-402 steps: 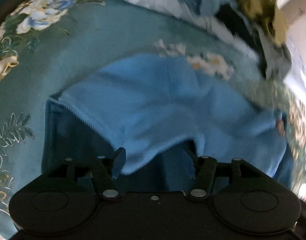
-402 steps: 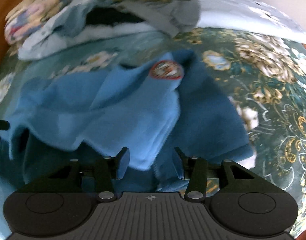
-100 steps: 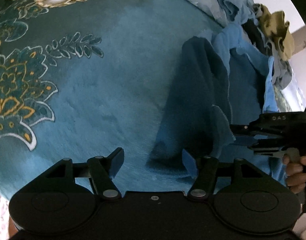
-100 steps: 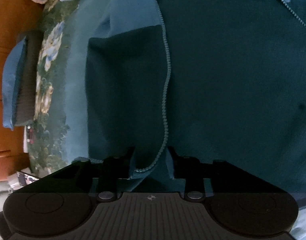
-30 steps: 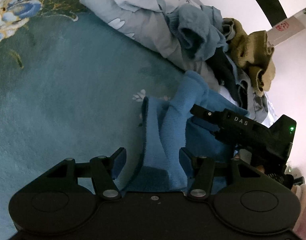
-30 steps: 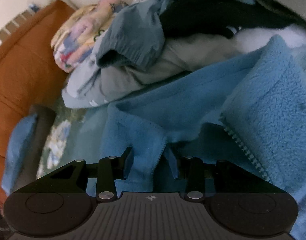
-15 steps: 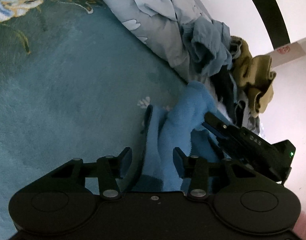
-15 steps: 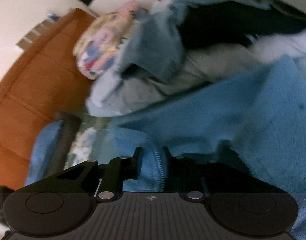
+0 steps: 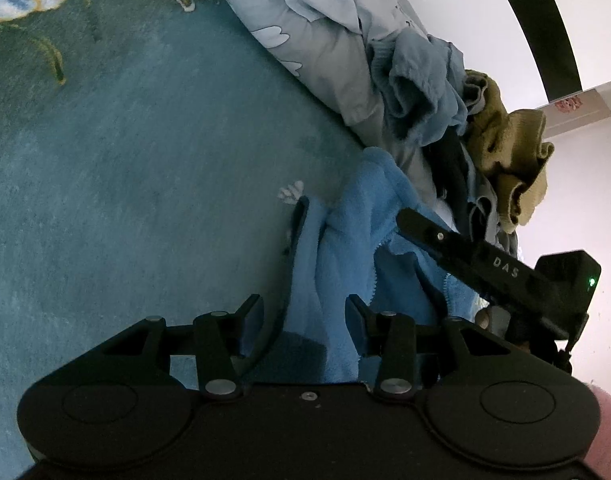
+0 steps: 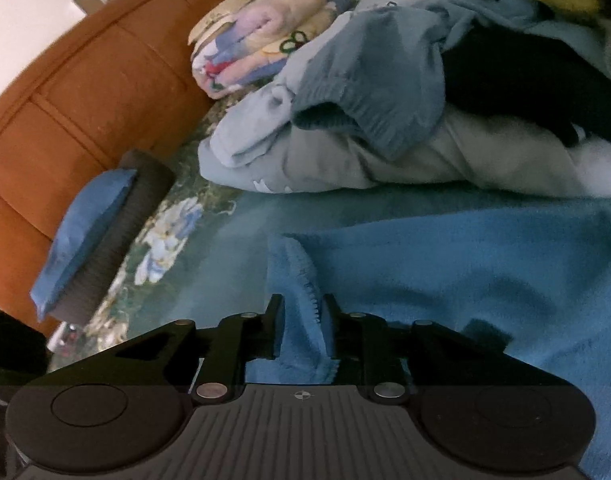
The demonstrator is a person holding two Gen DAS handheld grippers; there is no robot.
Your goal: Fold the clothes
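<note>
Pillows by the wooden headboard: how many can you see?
1: a blue pillow leans on the wooden headboard in the right wrist view, with something dark grey beside it. Others may be hidden.

Bright blue fleece jacket [image 9: 337, 248] lying bunched on a teal floral bedspread, fuzzy pile, zipper teeth along one raised front edge, darker lining showing at a fold, its far end touching a heap of unfolded clothes [image 9: 425, 92]

Place: bedroom in a home
Surface: bed under a teal floral bedspread [image 9: 125, 160]
Behind the bed: wooden headboard [image 10: 85, 92]
Bedding: blue pillow [image 10: 85, 232] against the headboard; folded patterned quilt [image 10: 261, 48]
Laundry: heap of unfolded clothes [image 9: 425, 92]
Wall: plain white [image 9: 585, 168]
</note>
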